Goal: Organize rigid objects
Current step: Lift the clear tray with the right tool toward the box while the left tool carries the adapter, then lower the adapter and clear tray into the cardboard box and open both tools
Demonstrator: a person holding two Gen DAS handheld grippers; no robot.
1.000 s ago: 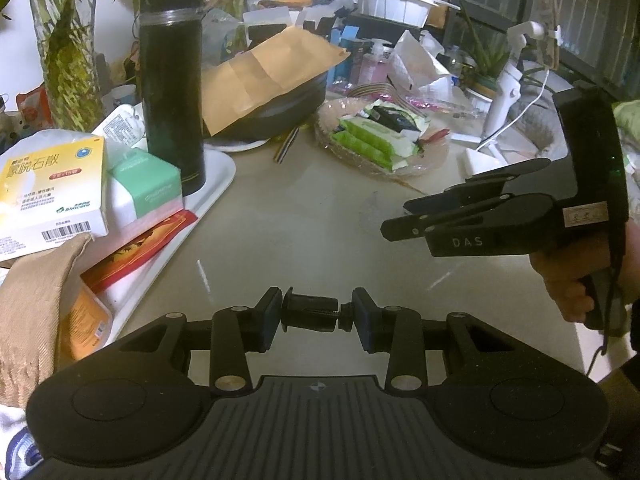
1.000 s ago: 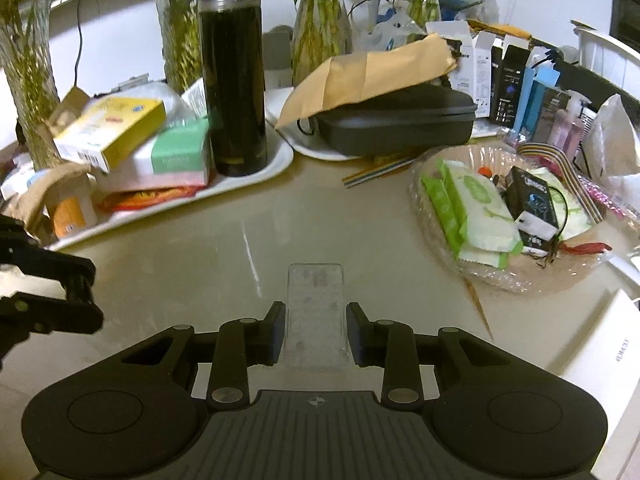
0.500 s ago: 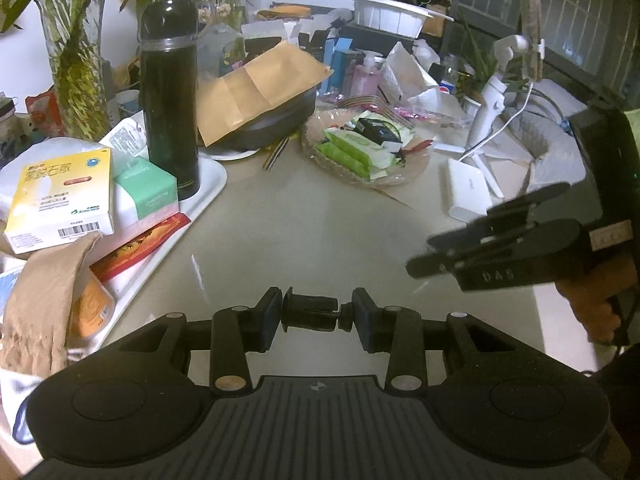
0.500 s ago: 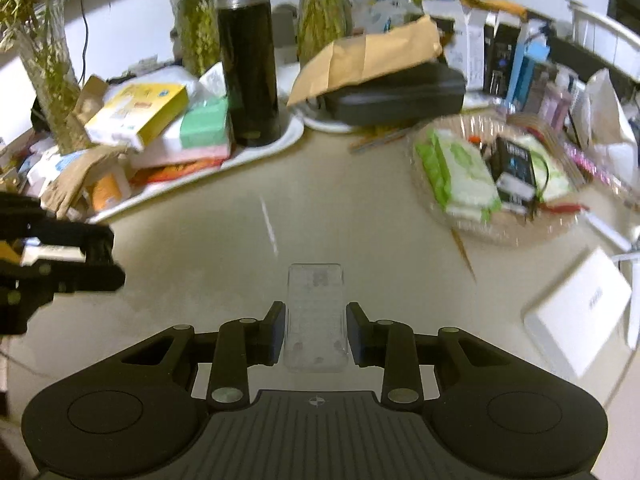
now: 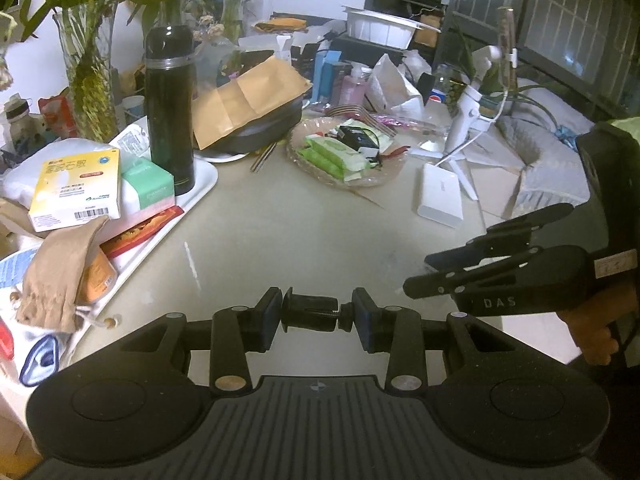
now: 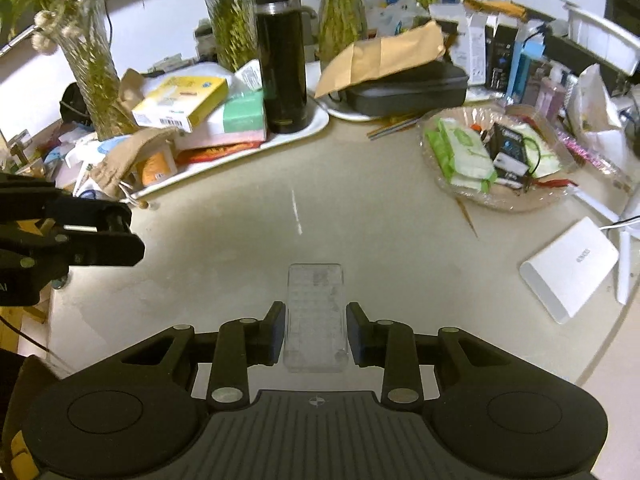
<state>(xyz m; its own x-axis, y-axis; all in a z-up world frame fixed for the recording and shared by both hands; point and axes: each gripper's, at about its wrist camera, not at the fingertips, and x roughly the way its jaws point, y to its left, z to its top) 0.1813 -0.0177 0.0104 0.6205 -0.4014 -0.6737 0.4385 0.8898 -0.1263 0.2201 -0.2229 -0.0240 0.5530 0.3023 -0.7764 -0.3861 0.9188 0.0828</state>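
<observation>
We see a big pale table (image 6: 360, 216) with lots of stuff round its edges and a bare patch in the middle. At the back left is a white tray (image 6: 256, 148). On it stands a tall black flask (image 6: 282, 60), upright, and next to the flask lies a yellow box (image 6: 180, 100) on top of a green and pink box (image 6: 240, 116). Behind the tray are glass vases with green plants (image 6: 92, 68). Past the flask a brown envelope (image 6: 384, 56) lies on a black case (image 6: 408, 88). To the right is a clear bowl (image 6: 496, 200) with green packets inside. Near the table's right edge lies a flat white box (image 6: 568, 268).

Our right claw (image 6: 316, 330) is squeezing a small clear plastic box (image 6: 315, 312) by its two sides, up off the table. Our left claw (image 5: 316, 316) is pinching a little black bolt-like part (image 5: 312, 314) by its two ends, lying sideways between the pads, also in the air.
</observation>
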